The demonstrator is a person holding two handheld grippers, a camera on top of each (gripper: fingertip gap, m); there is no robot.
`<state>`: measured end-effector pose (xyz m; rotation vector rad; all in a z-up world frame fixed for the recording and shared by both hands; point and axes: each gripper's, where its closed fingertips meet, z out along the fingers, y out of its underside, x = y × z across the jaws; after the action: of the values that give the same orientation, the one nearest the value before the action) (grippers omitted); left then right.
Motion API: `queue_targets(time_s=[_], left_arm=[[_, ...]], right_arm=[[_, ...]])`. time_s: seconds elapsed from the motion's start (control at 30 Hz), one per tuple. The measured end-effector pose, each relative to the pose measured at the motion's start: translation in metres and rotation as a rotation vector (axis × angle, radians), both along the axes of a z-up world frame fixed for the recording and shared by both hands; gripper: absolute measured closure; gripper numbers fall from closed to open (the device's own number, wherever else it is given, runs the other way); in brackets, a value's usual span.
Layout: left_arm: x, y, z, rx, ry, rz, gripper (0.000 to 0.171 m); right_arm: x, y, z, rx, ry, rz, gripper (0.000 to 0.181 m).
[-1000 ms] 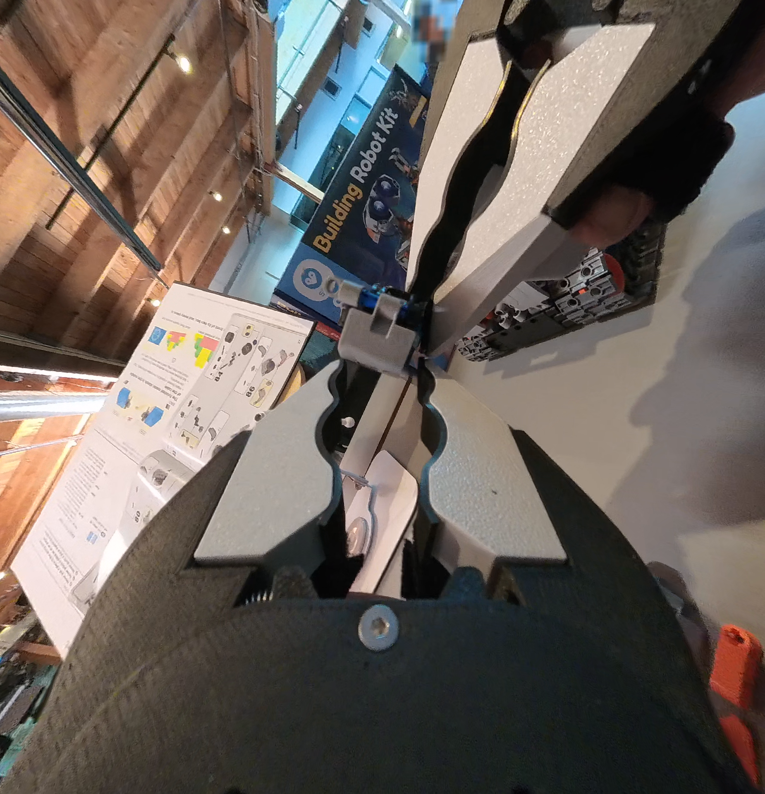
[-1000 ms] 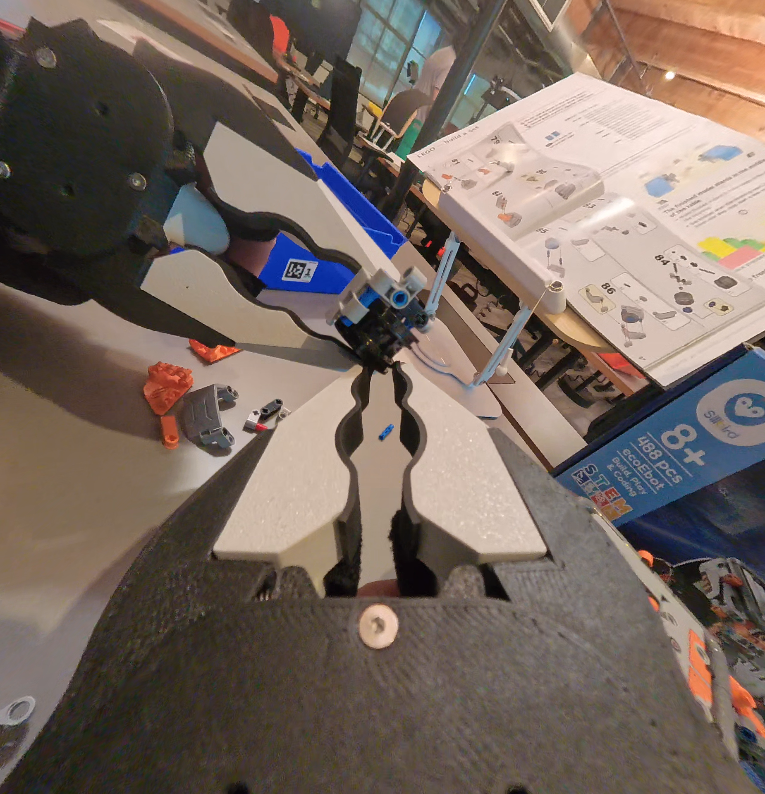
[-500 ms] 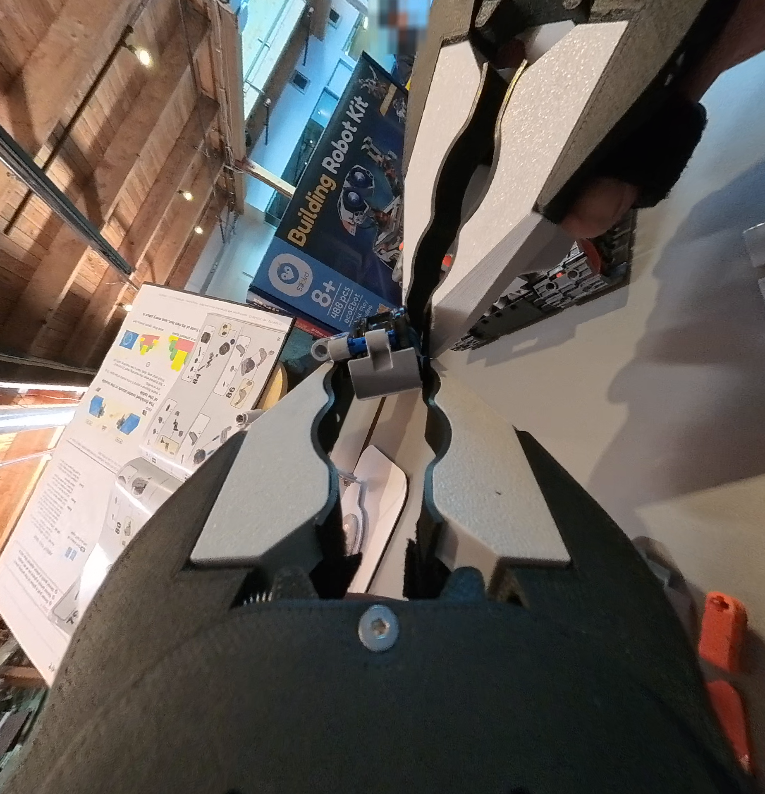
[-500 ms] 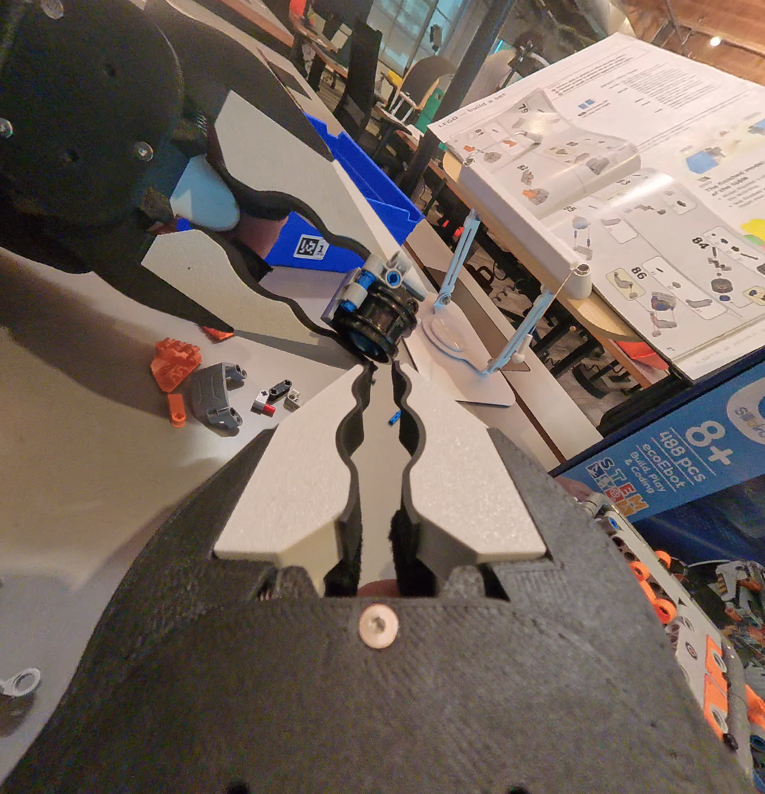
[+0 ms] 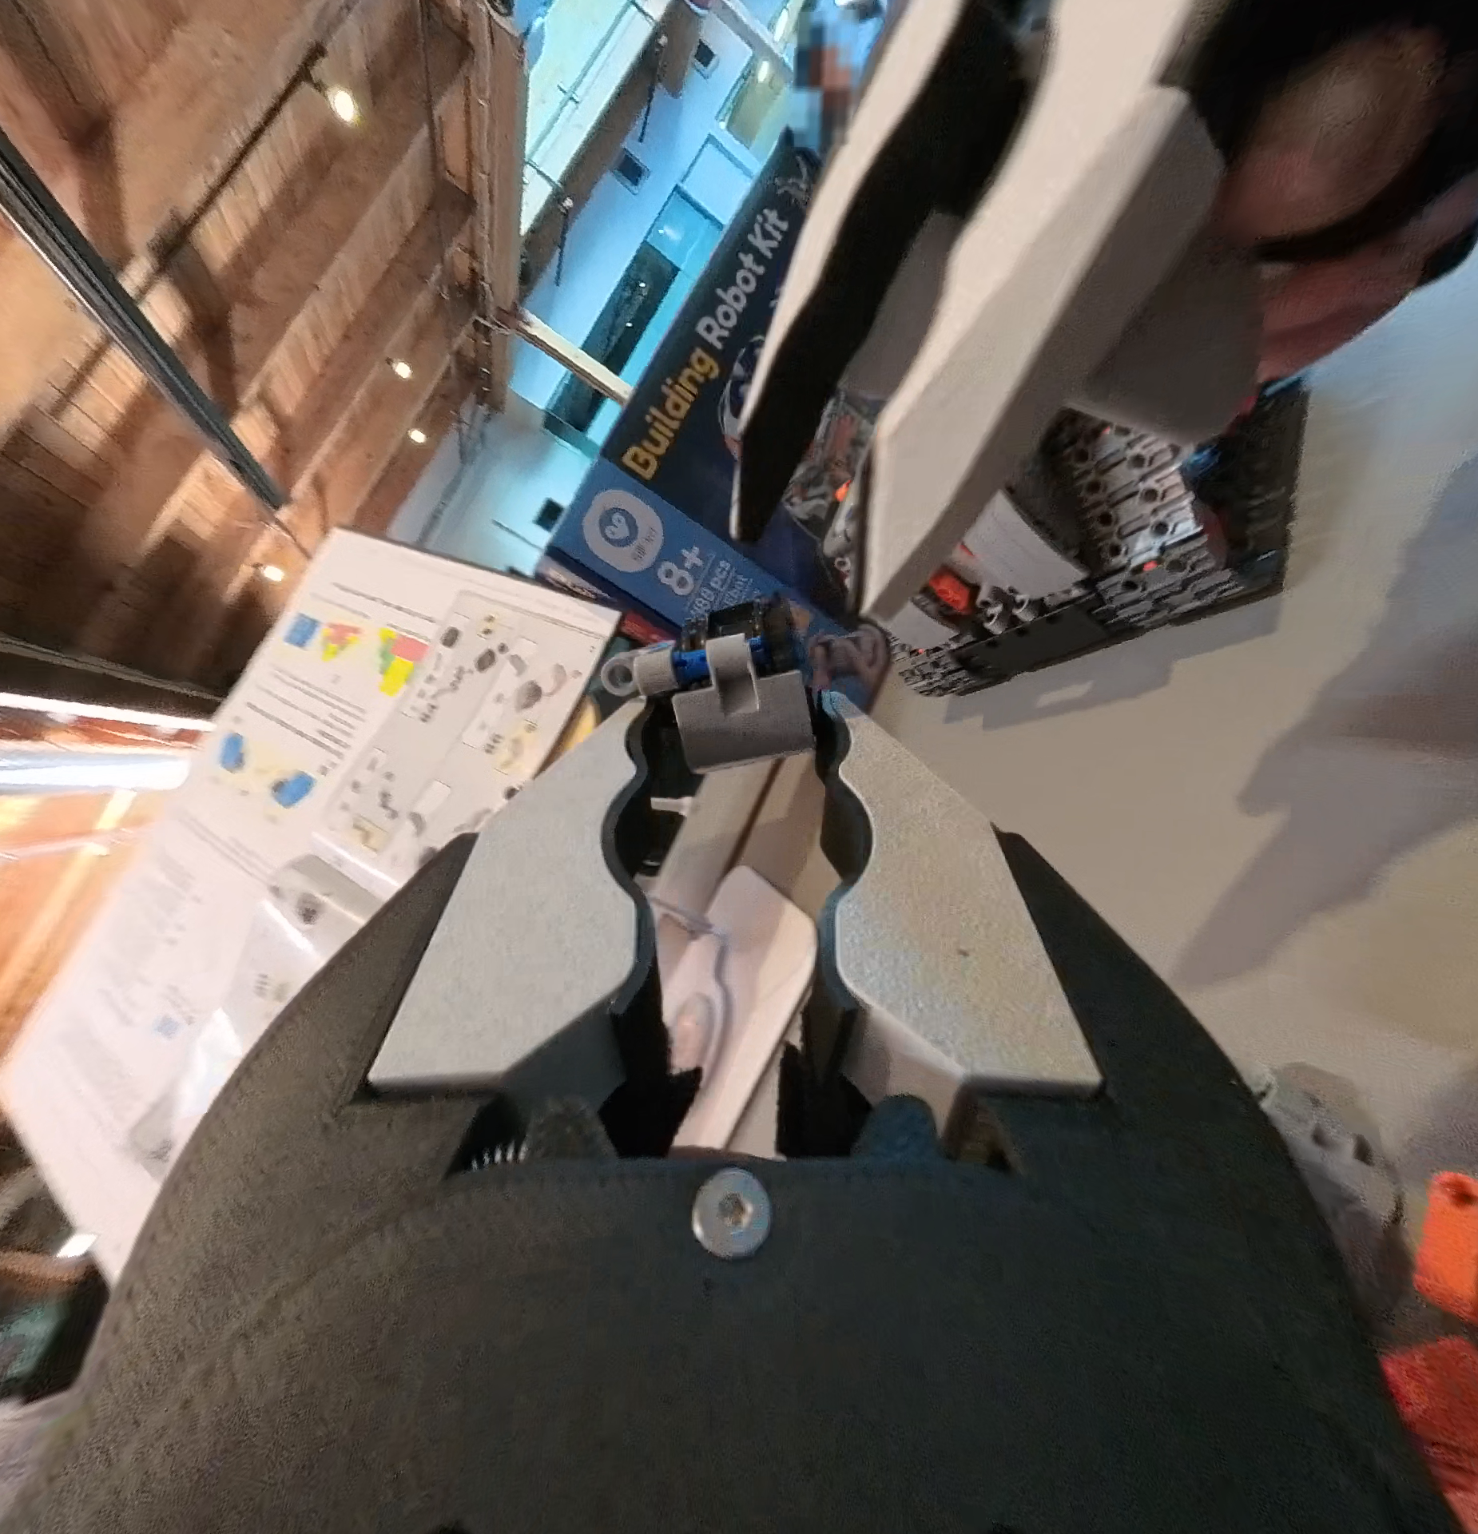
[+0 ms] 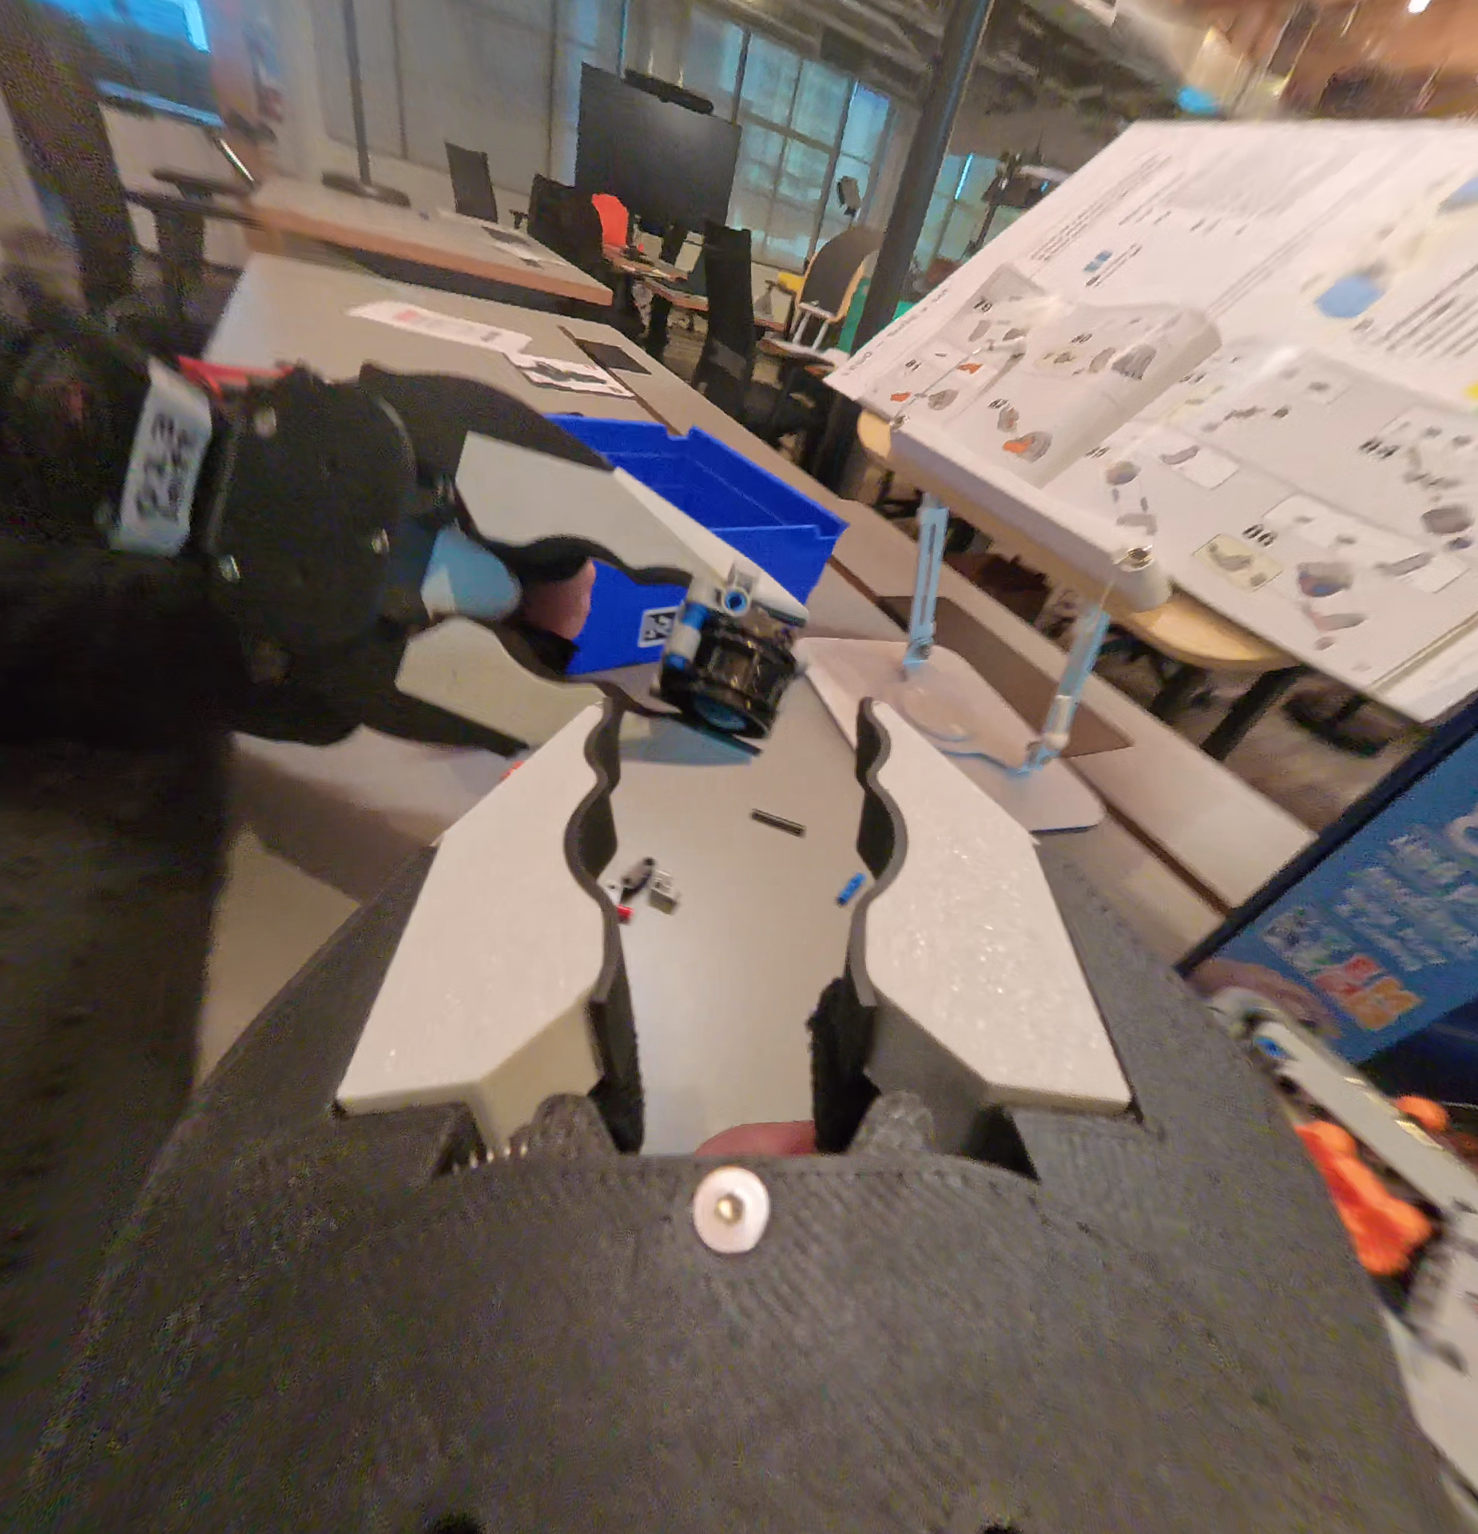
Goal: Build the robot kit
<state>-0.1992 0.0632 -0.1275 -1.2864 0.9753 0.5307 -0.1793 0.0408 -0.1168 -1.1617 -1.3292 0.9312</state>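
Observation:
My left gripper (image 5: pixel 740 718) is shut on a small brick assembly (image 5: pixel 736 697): a grey curved piece with a blue pin and a black wheel. It holds it above the grey table. The right wrist view shows the same assembly (image 6: pixel 727 660) at the tips of my left gripper (image 6: pixel 686 639), just ahead of my right gripper (image 6: pixel 734 712). My right gripper is open and empty, its fingertips a short way from the wheel. In the left wrist view my right gripper (image 5: pixel 810 573) hangs above the assembly, apart from it.
An instruction booklet (image 6: pixel 1217 432) stands on a white stand (image 6: pixel 1010 747) to the right. A blue kit box (image 6: pixel 1400 896), a blue bin (image 6: pixel 719 506) and a tracked model (image 5: pixel 1134 564) stand around. Small loose parts (image 6: pixel 648 888) and orange pieces (image 5: pixel 1458 1245) lie on the table. Both grippers' tips are close together, under 4 cm apart.
My right gripper has opened, let go of the assembly and drawn back from it. My left gripper still holds the assembly.

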Motion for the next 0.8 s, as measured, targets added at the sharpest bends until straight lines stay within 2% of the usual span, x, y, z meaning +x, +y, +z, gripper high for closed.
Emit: queue_targets(time_s=[0.07,0.13,0.17,0.23,0.3,0.57,0.63,0.8], left_arm=[[0.007,-0.003,0.001,0.040,0.074,0.006,0.138],[0.015,-0.005,0.000,0.068,0.144,0.008,0.138],[0.018,-0.007,0.000,0.084,0.170,0.004,0.138],[0.023,-0.009,-0.003,0.103,0.227,0.004,0.138],[0.026,-0.012,0.000,0.132,0.256,0.008,0.138],[0.015,-0.016,-0.011,0.024,0.259,0.026,0.132],[0.007,-0.019,-0.016,-0.012,0.283,0.053,0.132],[-0.005,-0.035,-0.016,-0.070,0.256,0.082,0.135]], right_arm=[[-0.007,-0.007,-0.002,-0.125,-0.030,0.025,0.117],[-0.012,-0.009,-0.015,-0.176,-0.104,0.022,0.119],[-0.014,-0.008,-0.019,-0.176,-0.117,0.010,0.121],[-0.015,-0.008,-0.020,-0.177,-0.113,-0.006,0.138],[-0.013,-0.010,-0.016,-0.166,-0.103,0.003,0.142],[-0.005,-0.011,-0.018,-0.125,-0.164,-0.058,0.144],[0.001,-0.009,-0.036,-0.066,-0.292,-0.081,0.143],[0.014,-0.006,-0.102,0.161,-0.708,-0.110,0.143]])
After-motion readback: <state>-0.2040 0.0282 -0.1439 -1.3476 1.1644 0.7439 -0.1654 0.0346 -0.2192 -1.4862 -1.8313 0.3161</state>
